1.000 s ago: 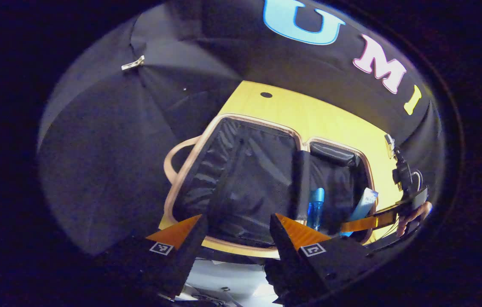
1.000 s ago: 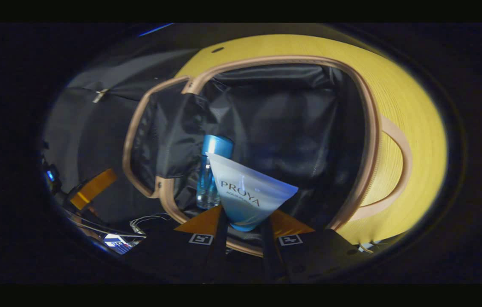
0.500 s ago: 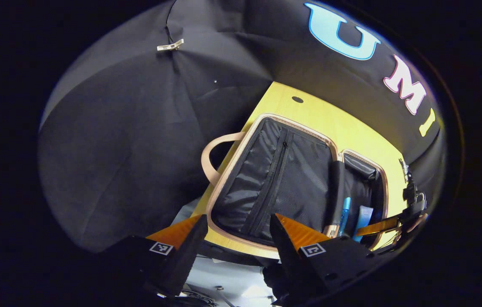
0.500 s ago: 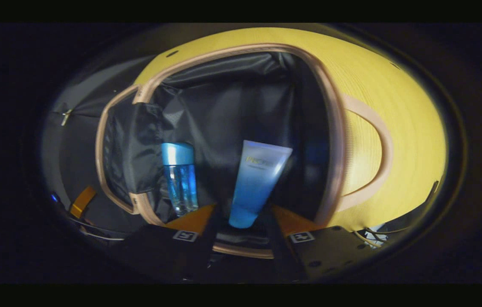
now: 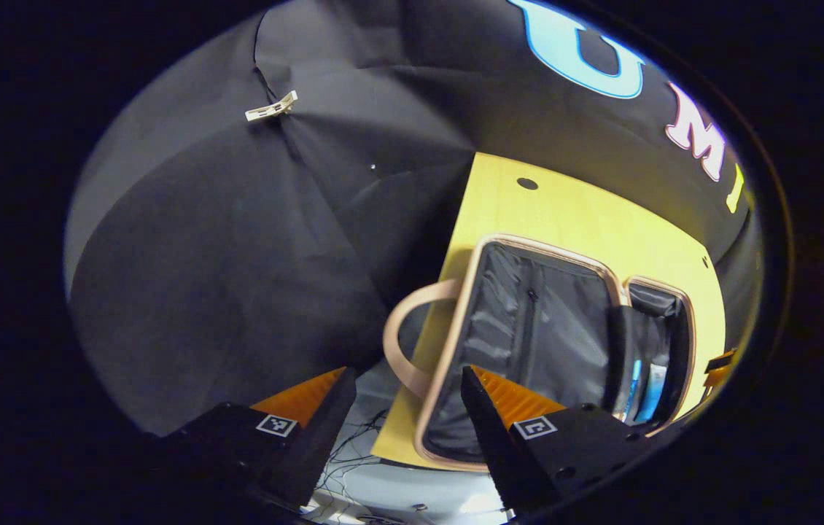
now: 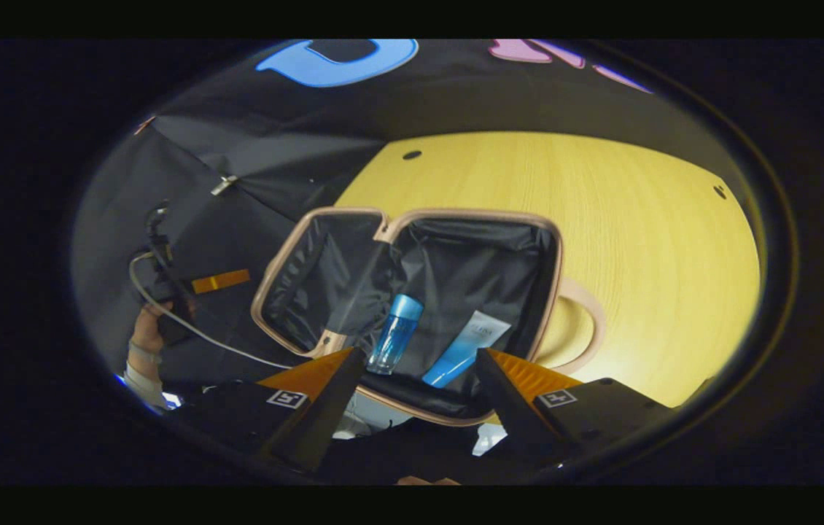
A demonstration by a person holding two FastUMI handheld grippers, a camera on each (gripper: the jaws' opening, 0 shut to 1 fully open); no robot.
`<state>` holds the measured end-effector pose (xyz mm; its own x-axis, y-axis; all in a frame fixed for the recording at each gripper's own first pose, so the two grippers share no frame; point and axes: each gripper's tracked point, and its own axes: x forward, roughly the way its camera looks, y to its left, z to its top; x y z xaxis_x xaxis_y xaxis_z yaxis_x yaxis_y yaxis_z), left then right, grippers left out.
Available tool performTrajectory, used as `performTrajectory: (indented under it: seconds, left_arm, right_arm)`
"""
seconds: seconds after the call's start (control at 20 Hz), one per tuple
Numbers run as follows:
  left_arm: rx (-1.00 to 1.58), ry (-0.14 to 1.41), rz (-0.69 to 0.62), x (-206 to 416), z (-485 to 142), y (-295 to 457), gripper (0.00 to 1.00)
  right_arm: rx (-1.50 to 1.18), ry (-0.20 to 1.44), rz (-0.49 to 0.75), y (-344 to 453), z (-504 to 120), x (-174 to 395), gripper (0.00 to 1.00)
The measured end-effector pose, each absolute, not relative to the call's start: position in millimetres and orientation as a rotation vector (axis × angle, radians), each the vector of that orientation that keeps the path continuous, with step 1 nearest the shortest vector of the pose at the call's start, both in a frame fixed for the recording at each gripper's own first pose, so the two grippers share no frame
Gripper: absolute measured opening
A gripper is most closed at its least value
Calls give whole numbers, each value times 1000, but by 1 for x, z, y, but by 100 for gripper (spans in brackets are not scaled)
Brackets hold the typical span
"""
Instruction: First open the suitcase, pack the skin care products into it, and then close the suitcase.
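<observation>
Now both claws [image 5: 405, 379] [image 6: 419, 361] gape empty; open suitcase [image 6: 456, 219] on yellow table [image 6: 638, 240], black cloth wall [image 5: 237, 240] behind.

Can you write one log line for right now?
black-lined tan-trimmed suitcase: open | blue bottle, white-blue tube: inside | left gripper, right gripper: open

Square coded markers on each hand-held gripper [image 5: 405, 397]; white cuff [image 6: 141, 379]
</observation>
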<state>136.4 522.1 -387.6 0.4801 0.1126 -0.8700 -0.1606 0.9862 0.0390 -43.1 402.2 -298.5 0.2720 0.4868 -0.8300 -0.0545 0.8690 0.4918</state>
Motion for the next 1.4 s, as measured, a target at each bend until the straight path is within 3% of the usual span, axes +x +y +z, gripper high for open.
performTrajectory:
  seconds: [0.3, 0.5, 0.6, 0.8, 1.05, 1.4]
  left_arm:
    - [-45, 1221, 156, 170, -443, 545, 91]
    - [6, 1325, 215, 172, -488, 564, 89]
    - [-109, 1351, 152, 175, -499, 549, 88]
    - [-91, 1387, 150, 171, -504, 544, 19]
    - [-36, 1333, 124, 176, -471, 540, 14]
    - [19, 1049, -8, 183, -342, 504, 10]
  right_arm:
    - [438, 1217, 331, 381, -291, -31, 98]
    - [421, 1217, 311, 368, -293, -36, 98]
    - [420, 1221, 295, 362, -296, -39, 98]
    - [426, 1223, 262, 350, -299, -41, 98]
    - [438, 1198, 256, 337, -292, -45, 97]
    - [347, 1095, 211, 288, -285, -48, 98]
